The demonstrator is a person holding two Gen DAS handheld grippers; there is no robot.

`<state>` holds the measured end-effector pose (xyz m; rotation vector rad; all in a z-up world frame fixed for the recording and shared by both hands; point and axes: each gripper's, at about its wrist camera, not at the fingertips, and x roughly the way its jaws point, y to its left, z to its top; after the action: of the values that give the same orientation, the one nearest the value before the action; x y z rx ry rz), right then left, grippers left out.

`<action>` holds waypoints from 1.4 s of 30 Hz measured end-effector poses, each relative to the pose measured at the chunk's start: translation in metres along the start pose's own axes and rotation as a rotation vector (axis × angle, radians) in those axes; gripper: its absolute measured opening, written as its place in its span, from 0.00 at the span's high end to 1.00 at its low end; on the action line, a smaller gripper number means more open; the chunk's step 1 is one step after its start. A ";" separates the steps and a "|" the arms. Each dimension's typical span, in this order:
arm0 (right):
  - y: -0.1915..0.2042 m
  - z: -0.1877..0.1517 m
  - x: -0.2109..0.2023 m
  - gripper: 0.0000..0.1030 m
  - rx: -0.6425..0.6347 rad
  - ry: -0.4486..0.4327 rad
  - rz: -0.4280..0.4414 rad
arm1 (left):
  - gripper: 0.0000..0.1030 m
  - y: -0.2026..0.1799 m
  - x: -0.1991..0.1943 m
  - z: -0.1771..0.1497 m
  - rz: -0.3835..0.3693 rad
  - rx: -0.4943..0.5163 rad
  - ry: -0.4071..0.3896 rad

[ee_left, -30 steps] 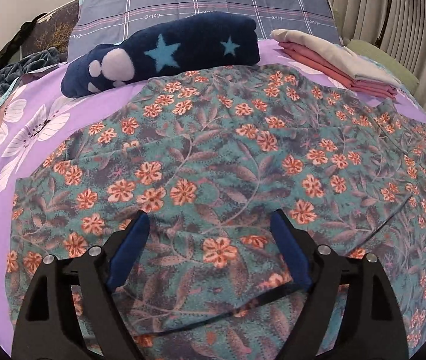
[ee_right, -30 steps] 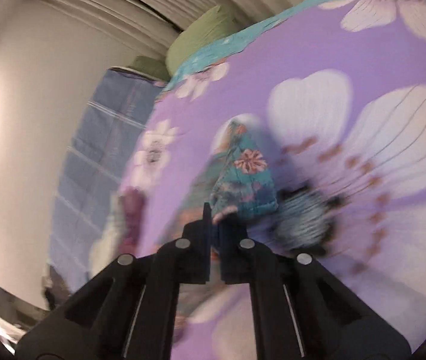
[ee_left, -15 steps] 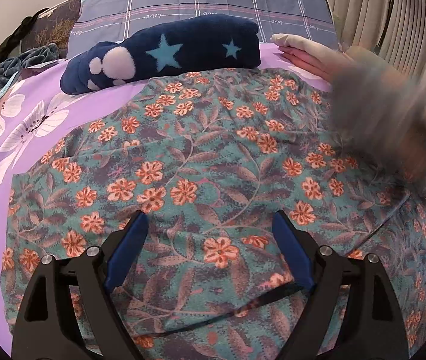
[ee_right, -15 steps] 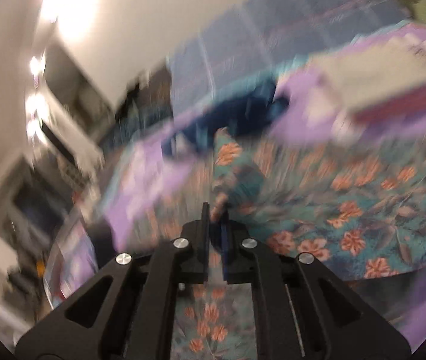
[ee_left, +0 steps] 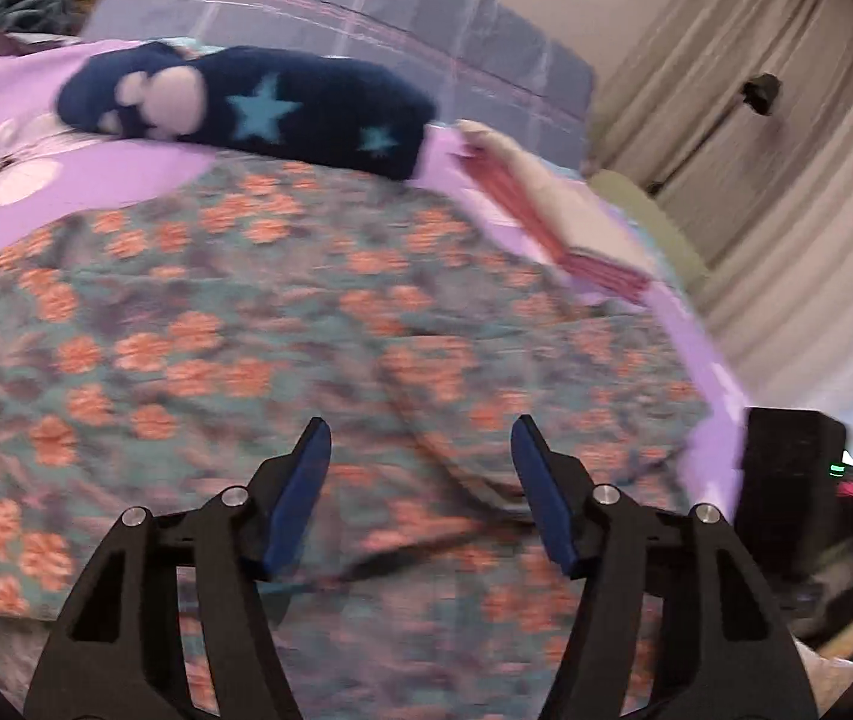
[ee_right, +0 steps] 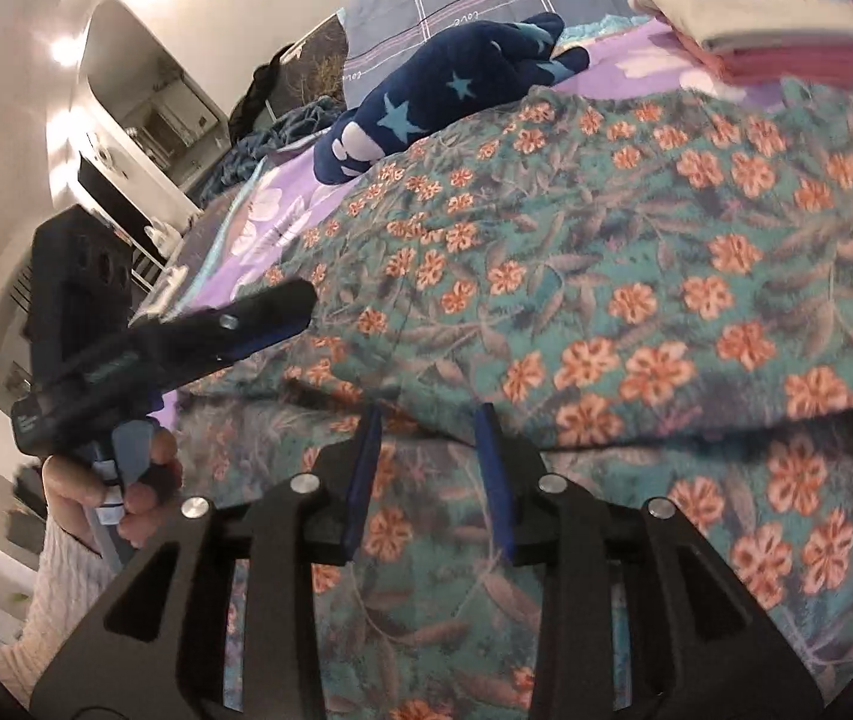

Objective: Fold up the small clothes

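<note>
- One floral garment [ee_right: 636,276], teal with orange flowers, lies spread over the purple flowered bedsheet [ee_left: 96,174]; a folded-over layer of it forms a thick edge across the right wrist view.
- The right gripper [ee_right: 429,420] hovers at that fold edge, its jaws parted and opening, with cloth seen below the gap but nothing pinched between the blue pads.
- The left gripper [ee_left: 420,438] points down at the same garment, its jaws apart and closing; the pads do not press on any cloth.
- In the right wrist view, the left gripper shows at 9 o'clock, held by one hand [ee_right: 108,480] in a white knit sleeve [ee_right: 54,594].
- One navy plush item [ee_left: 258,108] with pale blue stars lies at 11 o'clock beyond the garment.
- One stack of folded clothes [ee_right: 786,42], a cream piece on pink ones, sits at 1 o'clock, near the garment's far edge.
- One checked pillow [ee_left: 366,18] lies behind the plush.
</note>
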<state>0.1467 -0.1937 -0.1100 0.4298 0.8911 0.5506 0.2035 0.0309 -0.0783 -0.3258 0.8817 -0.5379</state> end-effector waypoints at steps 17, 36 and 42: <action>0.002 0.001 -0.006 0.61 -0.030 -0.026 0.078 | 0.97 -0.086 0.042 0.032 0.077 0.206 0.054; -0.043 0.014 -0.034 0.58 0.174 -0.185 -0.153 | 0.97 -0.030 -0.087 0.075 0.287 0.156 -0.196; -0.039 0.014 -0.031 0.53 0.149 -0.179 -0.170 | 0.97 0.031 -0.107 0.055 0.352 0.035 -0.177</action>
<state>0.1528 -0.2446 -0.1052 0.5245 0.7896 0.2860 0.2013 0.1202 0.0079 -0.1767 0.7357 -0.1948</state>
